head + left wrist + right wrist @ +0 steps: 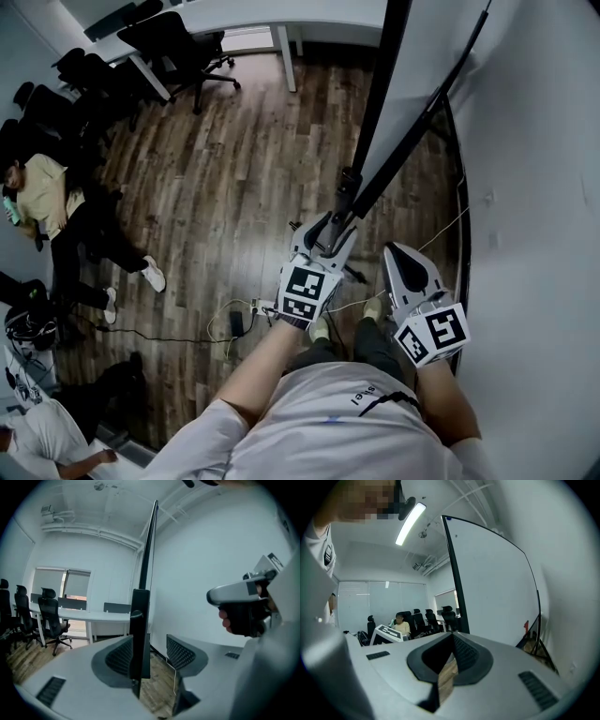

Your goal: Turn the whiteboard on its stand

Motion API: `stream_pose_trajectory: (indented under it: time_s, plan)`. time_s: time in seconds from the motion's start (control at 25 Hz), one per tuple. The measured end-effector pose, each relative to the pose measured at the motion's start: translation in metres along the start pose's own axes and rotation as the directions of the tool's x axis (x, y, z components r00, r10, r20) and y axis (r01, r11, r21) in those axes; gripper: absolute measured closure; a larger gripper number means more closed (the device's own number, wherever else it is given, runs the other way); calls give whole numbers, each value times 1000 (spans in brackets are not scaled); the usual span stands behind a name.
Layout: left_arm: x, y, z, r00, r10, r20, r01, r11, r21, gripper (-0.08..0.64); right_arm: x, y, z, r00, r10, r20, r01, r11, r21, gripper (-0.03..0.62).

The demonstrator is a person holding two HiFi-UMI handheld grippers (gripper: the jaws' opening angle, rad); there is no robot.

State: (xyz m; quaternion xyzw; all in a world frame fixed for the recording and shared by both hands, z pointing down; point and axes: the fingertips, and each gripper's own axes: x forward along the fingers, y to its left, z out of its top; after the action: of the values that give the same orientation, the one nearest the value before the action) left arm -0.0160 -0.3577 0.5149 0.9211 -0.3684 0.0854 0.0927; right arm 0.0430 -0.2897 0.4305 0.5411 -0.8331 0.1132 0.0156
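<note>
The whiteboard (525, 187) stands upright at the right, its white face (497, 583) broad and bare. Its black side frame (375, 112) runs up past my left gripper (323, 230). In the left gripper view this frame (139, 620) stands between the jaws of the left gripper (149, 654), close against the left pad (117, 656), with a gap to the right pad; the gripper is open. My right gripper (398, 255) hovers beside the board's face, near the left one, touching nothing. Its jaws (452, 644) meet at the tips, shut and empty. It also shows hand-held (243, 597) in the left gripper view.
A person (56, 206) sits on the wooden floor at the far left, another (37, 431) at the lower left. Black office chairs (178, 42) and a white table (262, 14) stand at the back. Cables and a power strip (239, 319) lie by my feet.
</note>
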Motion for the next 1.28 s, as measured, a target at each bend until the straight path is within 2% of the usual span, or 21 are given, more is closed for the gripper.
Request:
stream_pose_trajectory:
  time_s: [0.36,0.6,0.84,0.96,1.28]
  plan:
    - [52,36,-12,999,21,-25,-21,1000,3,308,16,-23,-2,999,-19,-39,19,1000,0,580]
    - [71,35,-30,998,24,-64,-23,1000,7,308,8,-30,-7,999,-18,-38,18,1000,8,580]
    - [87,34,-34,997,12,-81,-10,1000,20,314,3,-38,-5,999,-24,-23,24,1000,5,580]
    - [88,34,-39,996,28,-86,-23,998,54,362,-1,-38,-7,999,-31,-23,31,999,6,580]
    - [85,36,-40,994,48,-96,-42,997,62,364,-1,-38,-9,998,-58,-12,58,998,16,580]
